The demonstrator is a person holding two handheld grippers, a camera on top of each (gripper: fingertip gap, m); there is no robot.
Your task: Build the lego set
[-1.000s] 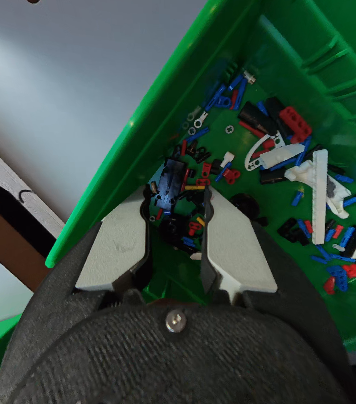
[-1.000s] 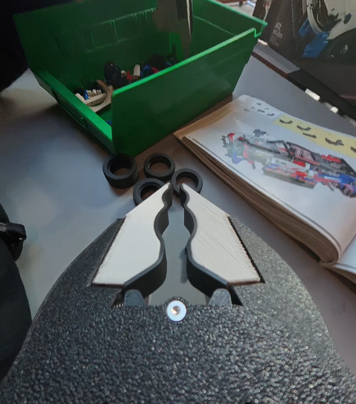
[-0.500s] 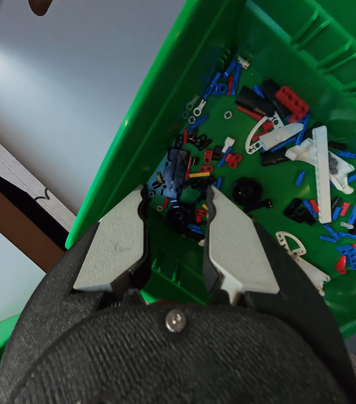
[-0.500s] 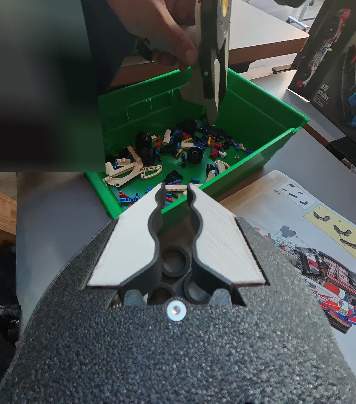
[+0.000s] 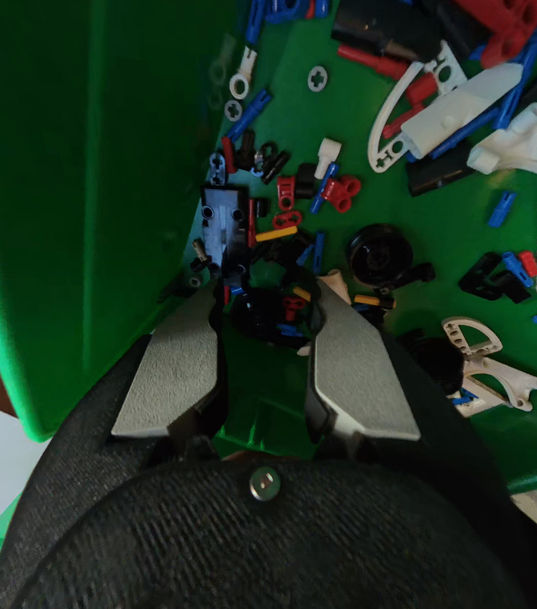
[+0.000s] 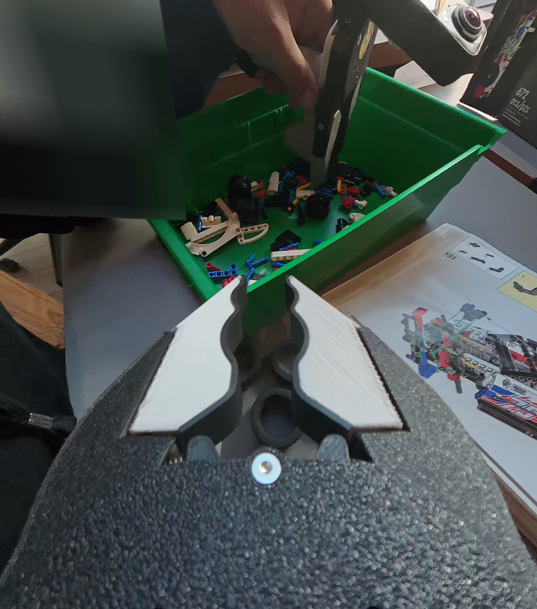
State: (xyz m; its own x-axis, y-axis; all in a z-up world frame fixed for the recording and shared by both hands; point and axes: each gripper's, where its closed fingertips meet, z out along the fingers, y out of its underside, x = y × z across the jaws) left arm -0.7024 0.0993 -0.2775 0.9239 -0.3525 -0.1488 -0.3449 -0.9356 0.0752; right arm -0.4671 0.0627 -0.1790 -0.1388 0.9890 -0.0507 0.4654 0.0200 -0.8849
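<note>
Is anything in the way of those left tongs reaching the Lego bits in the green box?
Nothing visible blocks them. The left tongs are open, low inside the green plastic bin, straddling a cluster of small black, red and yellow Lego pieces.

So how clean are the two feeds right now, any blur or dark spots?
Left wrist view: soft with motion blur, dim inside the green bin, dark parts between the left gripper fingertips hard to separate. Right wrist view: sharper and brighter, though the manual bends with wide-angle distortion.
</note>
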